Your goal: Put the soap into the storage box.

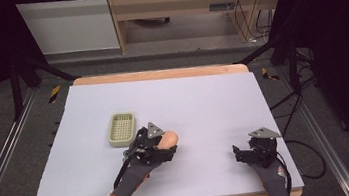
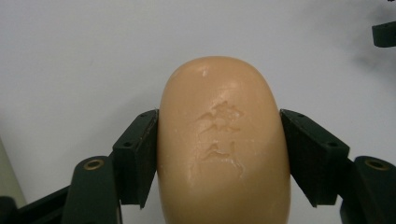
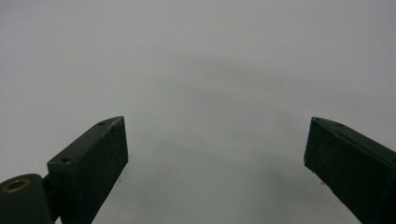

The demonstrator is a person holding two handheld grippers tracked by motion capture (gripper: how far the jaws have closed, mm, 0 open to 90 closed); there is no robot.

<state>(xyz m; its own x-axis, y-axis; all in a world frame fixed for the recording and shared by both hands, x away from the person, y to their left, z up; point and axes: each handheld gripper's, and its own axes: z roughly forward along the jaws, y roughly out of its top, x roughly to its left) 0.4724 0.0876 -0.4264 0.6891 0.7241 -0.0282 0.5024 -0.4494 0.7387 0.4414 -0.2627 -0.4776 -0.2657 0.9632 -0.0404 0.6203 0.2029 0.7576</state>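
Observation:
A peach-coloured bar of soap [image 2: 223, 140] with a stamped mark on its face sits between the jaws of my left gripper [image 2: 219, 140], which is shut on it from both sides. In the high view the soap [image 1: 169, 139] sticks out of the left gripper [image 1: 164, 147] near the middle of the white table sheet [image 1: 188, 101]. A pale green slotted soap dish [image 1: 121, 129] stands just left of that gripper, apart from it. My right gripper [image 1: 239, 153] hovers at the front right of the table; its jaws [image 3: 215, 154] are wide open with nothing between them.
The wooden table edge [image 1: 159, 73] frames the sheet. Black frame legs [image 1: 277, 45] and cables [image 1: 304, 147] stand around the table on the floor. A jaw tip of the right gripper [image 2: 385, 33] shows at the top right of the left gripper view.

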